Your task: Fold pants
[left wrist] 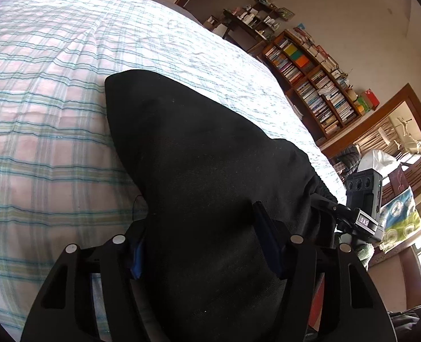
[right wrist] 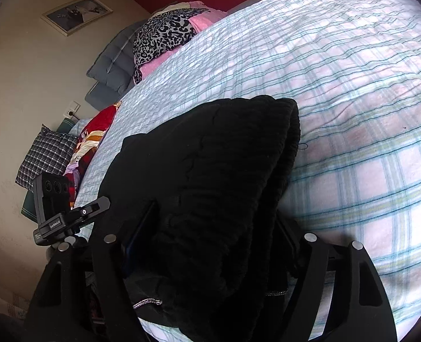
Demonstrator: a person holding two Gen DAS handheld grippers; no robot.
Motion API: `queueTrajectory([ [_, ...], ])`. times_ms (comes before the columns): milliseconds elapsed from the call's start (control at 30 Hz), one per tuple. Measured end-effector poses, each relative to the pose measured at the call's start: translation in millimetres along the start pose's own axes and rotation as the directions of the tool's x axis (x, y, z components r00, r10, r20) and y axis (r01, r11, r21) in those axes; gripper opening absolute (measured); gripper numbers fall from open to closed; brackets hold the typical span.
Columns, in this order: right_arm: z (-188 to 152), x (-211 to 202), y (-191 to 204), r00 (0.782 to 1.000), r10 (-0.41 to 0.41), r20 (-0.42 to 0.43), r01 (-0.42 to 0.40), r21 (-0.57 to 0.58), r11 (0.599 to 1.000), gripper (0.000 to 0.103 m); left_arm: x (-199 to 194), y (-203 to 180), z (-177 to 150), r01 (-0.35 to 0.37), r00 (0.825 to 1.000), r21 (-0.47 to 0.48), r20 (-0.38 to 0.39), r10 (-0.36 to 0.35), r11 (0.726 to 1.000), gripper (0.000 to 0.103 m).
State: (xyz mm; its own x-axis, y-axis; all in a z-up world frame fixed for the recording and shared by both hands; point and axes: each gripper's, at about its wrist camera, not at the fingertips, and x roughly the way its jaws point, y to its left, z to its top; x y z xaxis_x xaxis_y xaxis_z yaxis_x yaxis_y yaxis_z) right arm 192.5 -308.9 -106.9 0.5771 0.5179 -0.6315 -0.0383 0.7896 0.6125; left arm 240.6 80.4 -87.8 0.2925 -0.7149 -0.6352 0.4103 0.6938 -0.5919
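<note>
Black, soft-weave pants [left wrist: 199, 171], already doubled into a thick bundle, lying on the pale plaid bedsheet with green and teal stripes [left wrist: 48, 119], near the bed's edge closest to both cameras. In the left wrist view, filling the frame from 6 o'clock up toward 11 o'clock, tapering to a rounded fold. Draped over and between the left gripper [left wrist: 207, 245], with blue-padded fingers [left wrist: 267, 239] standing at either side of a thick wad of cloth; jaws set fairly wide apart, yet full of fabric and pressing its flanks, so judged to be clamped on the pants rather than released. In the right wrist view, ribbed black waistband or cuff end [right wrist: 281, 119] pointing toward 1 o'clock, stacked in at least two layers. Right gripper [right wrist: 210, 242] likewise part open around a heavy fold, one finger visible at 9 o'clock against the cloth, the other largely hidden under the overhang; grasp judged likely, not fully confirmed. Probable reason for the hold: both ends of the bundle taken together so as to carry one half over the other, or to square it. Leopard-print cloth on pink pillow [right wrist: 165, 34] at 11 o'clock, well apart. Wooden bookshelf packed with books [left wrist: 310, 85] at 2 o'clock beyond the bed, of no bearing.
</note>
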Motion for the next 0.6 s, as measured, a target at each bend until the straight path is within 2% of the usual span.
queueTrajectory([
  [67,-1.7,-1.6,-0.2,1.000,0.003,0.009,-0.002,-0.007,1.000,0.063,-3.3,3.3,-1.4,0.010,1.000,-0.025,0.008,-0.010,1.000,0.048],
  [133,-3.6,-5.4,-2.2,1.000,0.011,0.022,-0.011,-0.011,1.000,0.057,-7.1,4.4,-2.8,0.033,0.999,-0.034,0.014,-0.032,0.999,0.042],
  [200,-3.9,-7.3,-2.3,0.999,0.018,0.030,-0.018,-0.012,1.000,0.056,-10.5,2.0,-4.3,0.034,0.999,-0.023,0.018,-0.033,0.999,0.041],
  [233,-3.5,-7.5,-2.8,0.999,0.020,0.031,-0.020,-0.012,1.000,0.056,-11.1,0.7,-4.8,0.022,1.000,-0.019,0.017,-0.021,1.000,0.041],
  [300,-1.7,-6.2,-6.2,0.999,0.026,0.027,-0.026,0.003,1.000,0.056,-8.5,2.8,-4.2,-0.017,1.000,-0.028,0.007,0.017,0.999,0.050],
  [333,-1.1,-6.4,-6.6,0.999,0.028,0.025,-0.028,0.004,1.000,0.057,-6.0,5.8,-3.8,-0.019,1.000,-0.051,-0.005,0.019,0.999,0.058],
  [467,0.2,-5.9,-9.2,0.999,0.043,0.020,-0.043,0.005,0.999,0.063,-1.3,7.4,0.6,0.002,1.000,-0.063,-0.020,-0.004,0.998,0.067],
  [533,-0.4,-6.7,-10.8,0.999,0.044,0.024,-0.044,0.004,0.999,0.064,0.7,3.4,1.3,-0.001,1.000,-0.045,-0.020,0.000,0.999,0.068],
  [600,-1.2,-7.1,-9.0,0.999,0.038,0.036,-0.038,-0.004,0.999,0.062,2.0,-1.5,0.0,-0.010,1.000,-0.015,-0.019,0.010,1.000,0.062],
])
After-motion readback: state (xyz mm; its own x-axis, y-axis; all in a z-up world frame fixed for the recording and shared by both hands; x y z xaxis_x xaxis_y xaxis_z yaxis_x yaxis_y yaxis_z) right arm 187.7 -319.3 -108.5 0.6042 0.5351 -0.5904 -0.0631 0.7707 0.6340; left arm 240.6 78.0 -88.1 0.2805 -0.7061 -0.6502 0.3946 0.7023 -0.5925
